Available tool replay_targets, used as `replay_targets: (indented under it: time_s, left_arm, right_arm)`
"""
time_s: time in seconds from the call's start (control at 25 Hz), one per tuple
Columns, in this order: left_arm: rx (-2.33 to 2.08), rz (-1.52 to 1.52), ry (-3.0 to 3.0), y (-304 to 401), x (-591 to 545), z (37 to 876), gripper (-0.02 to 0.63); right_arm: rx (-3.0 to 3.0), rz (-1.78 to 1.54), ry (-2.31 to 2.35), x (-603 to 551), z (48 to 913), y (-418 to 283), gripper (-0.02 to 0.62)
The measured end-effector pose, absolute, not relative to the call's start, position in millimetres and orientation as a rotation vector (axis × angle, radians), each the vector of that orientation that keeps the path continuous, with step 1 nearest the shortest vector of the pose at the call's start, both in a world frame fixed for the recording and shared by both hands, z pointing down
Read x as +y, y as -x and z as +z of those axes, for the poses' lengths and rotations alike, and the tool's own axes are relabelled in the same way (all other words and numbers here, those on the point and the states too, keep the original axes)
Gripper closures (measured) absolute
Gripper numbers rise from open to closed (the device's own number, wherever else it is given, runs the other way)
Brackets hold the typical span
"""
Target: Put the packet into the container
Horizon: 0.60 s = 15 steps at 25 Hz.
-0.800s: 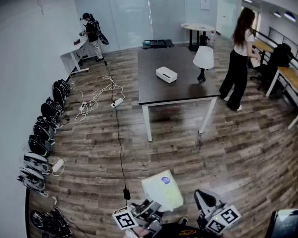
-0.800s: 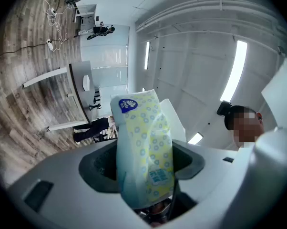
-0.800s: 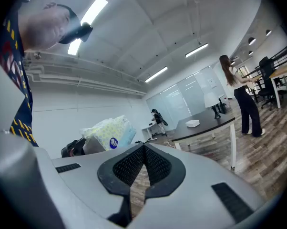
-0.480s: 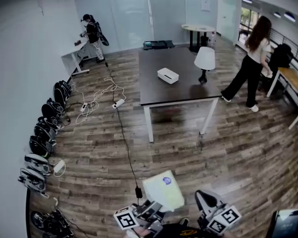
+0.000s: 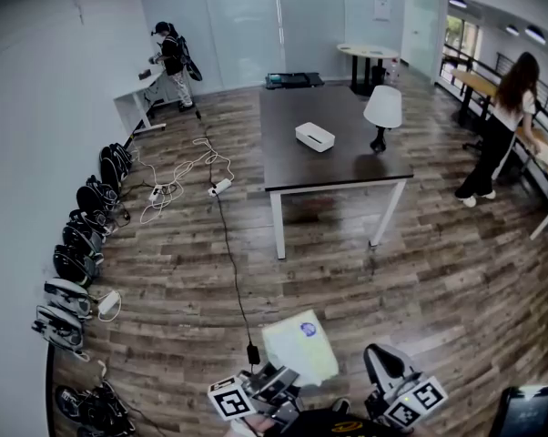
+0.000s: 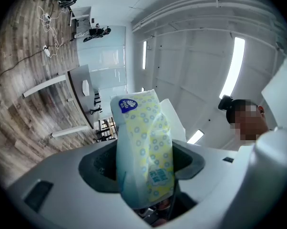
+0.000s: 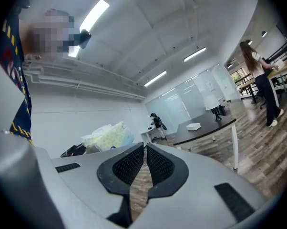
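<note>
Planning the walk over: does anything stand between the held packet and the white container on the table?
Nothing visible does. From the packet in the left gripper, bare floor runs to the table. A black cable lies along the floor to the left; the lamp stands right of the container.

A dark table (image 5: 342,164) is noted mid-room, with a white lamp (image 5: 382,109) stood on its right part. A cable (image 5: 230,248) is run over the floor (image 5: 429,276) at left. A person (image 5: 172,57) is seen far left, a second person (image 5: 503,127) at right.
</note>
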<state>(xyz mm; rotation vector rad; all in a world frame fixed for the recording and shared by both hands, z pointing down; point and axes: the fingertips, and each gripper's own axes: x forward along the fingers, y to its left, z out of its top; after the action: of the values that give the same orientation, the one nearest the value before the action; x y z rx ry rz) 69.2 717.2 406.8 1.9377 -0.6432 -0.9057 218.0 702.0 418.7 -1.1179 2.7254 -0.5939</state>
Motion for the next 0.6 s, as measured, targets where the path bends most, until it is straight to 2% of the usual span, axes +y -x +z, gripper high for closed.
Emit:
replay_targets:
  time_s: [0.16, 0.32, 0.6]
  left_arm:
    - [-0.728, -0.784, -2.037, -50.5, 717.2, 408.6, 0.333]
    - [-0.770, -0.683, -2.123, -38.2, 716.6, 410.8, 0.333]
    - [-0.842, -0.509, -2.273, -28.1, 704.7, 409.0, 0.333]
  right_arm:
    - [2.715, -0.585, 1.130, 702.8, 416.0, -202.8, 0.583]
    - [2.709, -0.592, 1.125, 704.2, 412.4, -186.8, 0.519]
    - [2.744, -0.608, 1.058, 695.8, 414.7, -165.2, 0.467]
